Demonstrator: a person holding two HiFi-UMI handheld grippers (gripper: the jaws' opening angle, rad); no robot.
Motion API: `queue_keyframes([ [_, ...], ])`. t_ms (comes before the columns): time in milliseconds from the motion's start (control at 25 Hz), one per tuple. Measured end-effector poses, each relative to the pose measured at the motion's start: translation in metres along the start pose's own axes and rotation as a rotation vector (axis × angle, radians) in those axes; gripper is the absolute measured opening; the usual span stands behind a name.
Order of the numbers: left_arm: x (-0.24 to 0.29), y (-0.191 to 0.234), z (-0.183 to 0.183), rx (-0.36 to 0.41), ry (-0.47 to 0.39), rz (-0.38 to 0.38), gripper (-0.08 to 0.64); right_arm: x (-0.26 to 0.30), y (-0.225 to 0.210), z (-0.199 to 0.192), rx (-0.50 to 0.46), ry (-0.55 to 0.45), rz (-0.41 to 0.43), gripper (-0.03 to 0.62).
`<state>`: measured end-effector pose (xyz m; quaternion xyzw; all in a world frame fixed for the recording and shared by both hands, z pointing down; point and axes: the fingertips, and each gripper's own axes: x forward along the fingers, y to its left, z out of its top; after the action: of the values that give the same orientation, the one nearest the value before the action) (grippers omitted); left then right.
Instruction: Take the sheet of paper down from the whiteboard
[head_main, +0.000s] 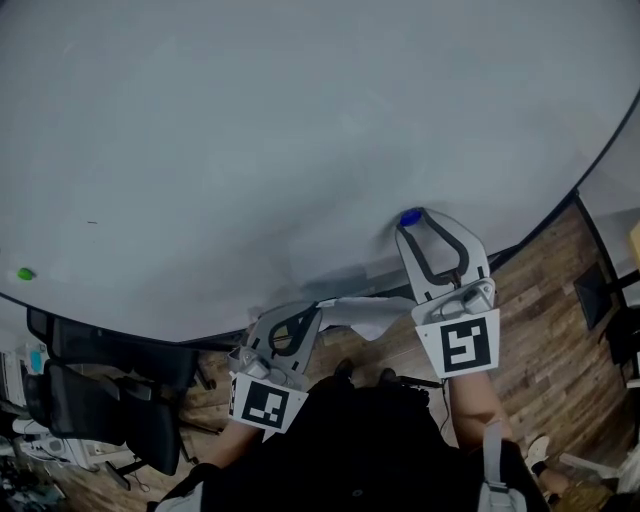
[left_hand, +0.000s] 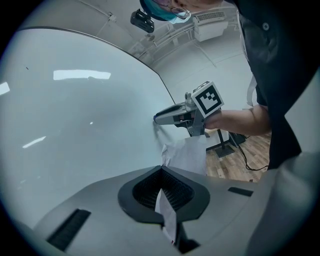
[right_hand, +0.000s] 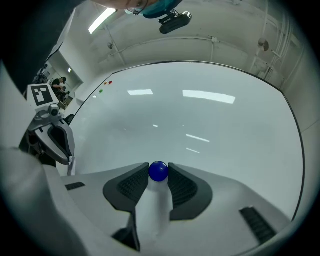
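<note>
Sheet of paper (head_main: 370, 315) is in the left claw (head_main: 308, 315), and that claw is clenched flat on one edge of it. In the left gripper view a strip of the sheet pokes back between the ribbed pads. The rest fans out crumpled ahead of the claw, low by the bottom edge of the whiteboard (head_main: 250, 150). Its far corner reaches up to just under the right claw (head_main: 412, 228); whether that corner touches the board is hard to call.

Over on the right, the claw is grasping a round blue magnet (right_hand: 158, 171). It's pinched between the very tips of the jaws, which stand wide around it, nose right up at the board's surface.

Far off to the left a green magnet (head_main: 25, 273) sits on the board, and the right gripper view shows a red magnet (right_hand: 110, 82) just beside it. Below the board's lower edge there's wooden floor (head_main: 540, 330) and a black office chair (head_main: 110, 390).
</note>
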<state>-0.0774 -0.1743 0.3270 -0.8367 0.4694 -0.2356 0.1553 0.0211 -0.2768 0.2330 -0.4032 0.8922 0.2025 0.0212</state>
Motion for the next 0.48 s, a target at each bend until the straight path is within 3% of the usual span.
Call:
queue_keyframes([
  [240,-0.001,-0.006,-0.001,-0.039,-0.014,0.009,0.010,0.002,0.001,-0.003,-0.011,0.002,0.012,0.129],
  [480,-0.005,-0.010,-0.001,-0.047,-0.011,0.016,0.011,0.003,0.007,-0.015,-0.137,0.075,0.064,0.129],
])
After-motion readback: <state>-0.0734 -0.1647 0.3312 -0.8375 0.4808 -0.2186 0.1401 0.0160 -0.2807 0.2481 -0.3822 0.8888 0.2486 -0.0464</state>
